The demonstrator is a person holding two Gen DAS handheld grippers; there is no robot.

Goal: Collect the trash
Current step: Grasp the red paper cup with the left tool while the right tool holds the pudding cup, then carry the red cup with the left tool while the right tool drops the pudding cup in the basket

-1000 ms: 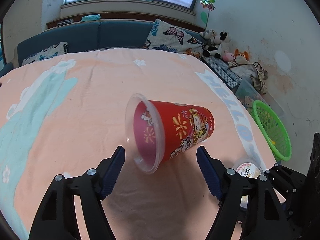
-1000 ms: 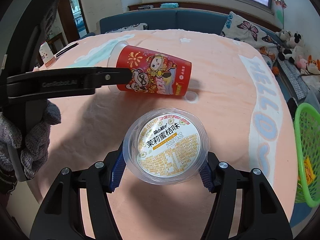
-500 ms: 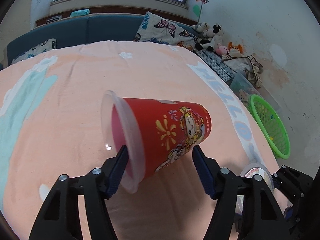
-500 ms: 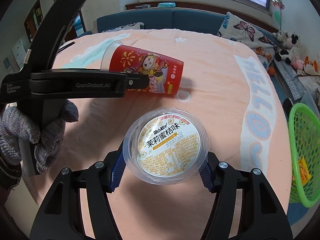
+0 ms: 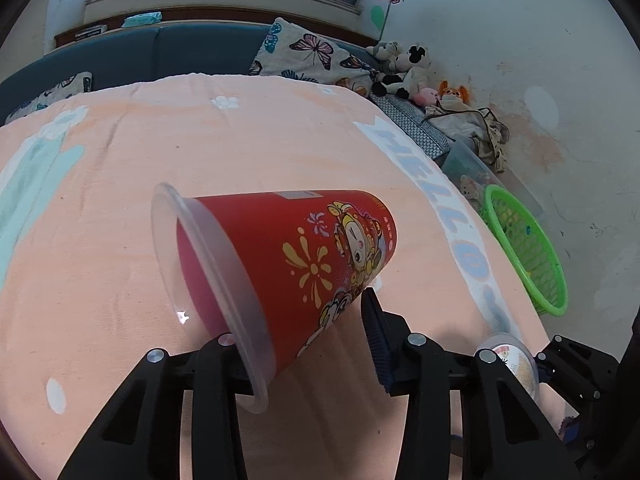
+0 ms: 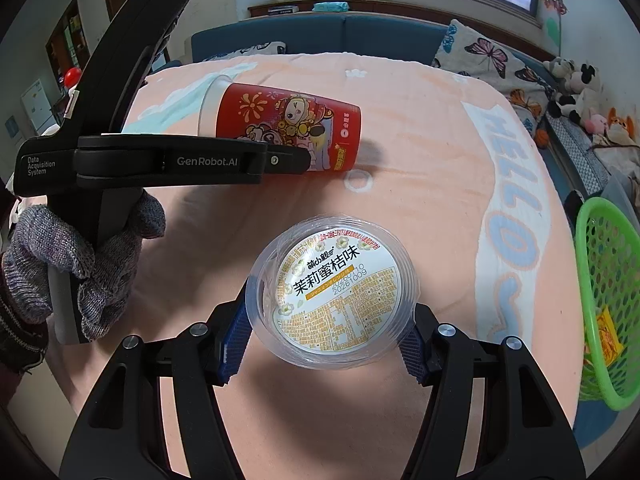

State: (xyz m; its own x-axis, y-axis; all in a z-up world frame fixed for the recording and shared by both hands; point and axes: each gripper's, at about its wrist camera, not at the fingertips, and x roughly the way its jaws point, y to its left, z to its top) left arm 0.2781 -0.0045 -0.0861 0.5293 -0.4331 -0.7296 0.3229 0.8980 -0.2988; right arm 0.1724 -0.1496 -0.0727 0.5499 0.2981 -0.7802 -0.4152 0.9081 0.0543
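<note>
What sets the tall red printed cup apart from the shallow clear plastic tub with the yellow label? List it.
The red cup is tall, tapered and opaque; the clear tub is shallow, round and see-through. The red cup lies on its side, its mouth open; the clear tub's labelled face points up. Both sit between a gripper's blue pads.
</note>
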